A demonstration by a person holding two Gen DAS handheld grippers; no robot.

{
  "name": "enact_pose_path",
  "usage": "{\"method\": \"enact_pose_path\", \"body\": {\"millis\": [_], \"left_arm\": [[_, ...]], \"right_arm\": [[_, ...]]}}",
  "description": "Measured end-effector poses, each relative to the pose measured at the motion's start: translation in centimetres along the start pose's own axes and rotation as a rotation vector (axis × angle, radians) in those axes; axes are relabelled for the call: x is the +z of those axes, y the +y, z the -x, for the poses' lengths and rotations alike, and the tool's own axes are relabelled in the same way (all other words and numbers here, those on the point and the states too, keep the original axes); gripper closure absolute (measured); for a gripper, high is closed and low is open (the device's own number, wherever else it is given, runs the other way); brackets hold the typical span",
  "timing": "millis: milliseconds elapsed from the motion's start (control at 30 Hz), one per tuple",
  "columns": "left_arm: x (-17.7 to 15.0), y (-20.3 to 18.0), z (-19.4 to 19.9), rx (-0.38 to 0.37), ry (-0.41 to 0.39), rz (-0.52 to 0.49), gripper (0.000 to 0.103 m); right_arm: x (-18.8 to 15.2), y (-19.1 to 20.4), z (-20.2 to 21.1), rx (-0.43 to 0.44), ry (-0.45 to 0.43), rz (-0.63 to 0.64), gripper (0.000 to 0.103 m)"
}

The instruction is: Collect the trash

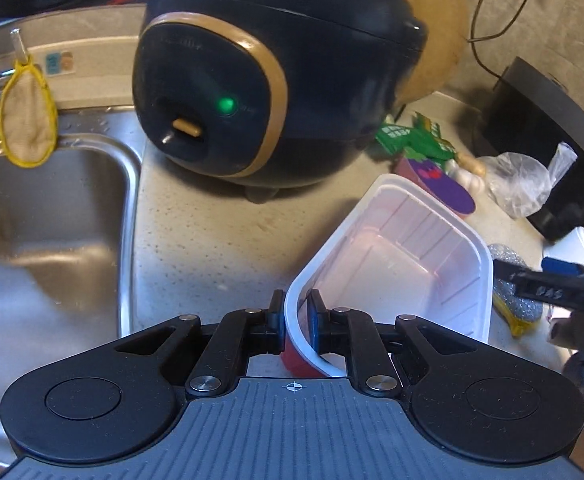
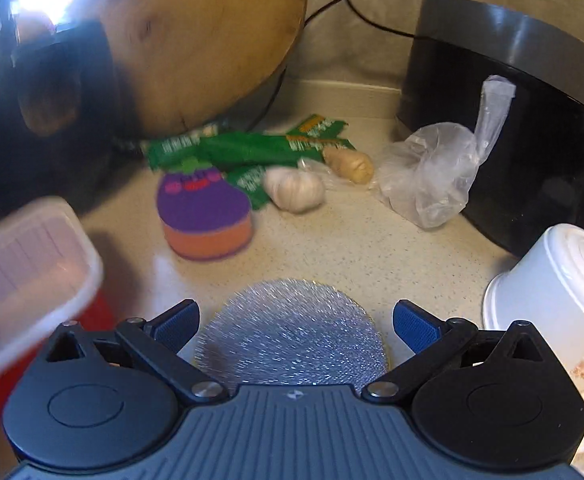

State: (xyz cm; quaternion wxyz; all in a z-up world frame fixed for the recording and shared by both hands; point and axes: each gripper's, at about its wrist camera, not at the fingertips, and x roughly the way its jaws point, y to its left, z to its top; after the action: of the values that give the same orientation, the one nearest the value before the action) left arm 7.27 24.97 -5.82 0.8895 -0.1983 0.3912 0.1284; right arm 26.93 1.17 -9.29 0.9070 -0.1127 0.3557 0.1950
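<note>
My left gripper (image 1: 295, 312) is shut on the near rim of an empty takeaway container (image 1: 404, 256), white inside and red outside, held tilted above the speckled counter (image 1: 212, 232). The same container (image 2: 24, 264) shows blurred at the left of the right wrist view. My right gripper (image 2: 295, 322) stands open just above a round silver scouring pad (image 2: 292, 340), with nothing between its pads. Beyond it lie green wrappers (image 2: 252, 148), a crumpled clear plastic bag (image 2: 432, 180) and a white paper bowl (image 2: 552, 292) on its side at the right.
A dark rice cooker (image 1: 260, 80) stands behind the container, beside a steel sink (image 1: 52, 220) with a tap and hanging cloth. A purple eggplant sponge (image 2: 204, 212), garlic (image 2: 294, 190), ginger (image 2: 348, 164), a round wooden board (image 2: 204, 40) and a black appliance (image 2: 512, 100) crowd the back.
</note>
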Motion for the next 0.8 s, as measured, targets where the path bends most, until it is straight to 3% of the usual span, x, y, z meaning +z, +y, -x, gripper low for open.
{"method": "enact_pose_path", "body": {"millis": [267,600,800], "left_arm": [[-0.2,-0.9,-0.7,-0.040,0.028,-0.028,0.088],[-0.7,-4.0,-1.7,-0.107,0.060,-0.087,0.088],[-1.0,-4.8,-1.7,-0.115,0.065,-0.109,0.088]], "right_arm": [[-1.9,-3.0,0.5,0.077,0.012,-0.156,0.000],[-4.8,-3.6,3.3,0.108,0.019,-0.184,0.000],[-4.4,-3.5,3.3,0.101,0.053,-0.188,0.000]]}}
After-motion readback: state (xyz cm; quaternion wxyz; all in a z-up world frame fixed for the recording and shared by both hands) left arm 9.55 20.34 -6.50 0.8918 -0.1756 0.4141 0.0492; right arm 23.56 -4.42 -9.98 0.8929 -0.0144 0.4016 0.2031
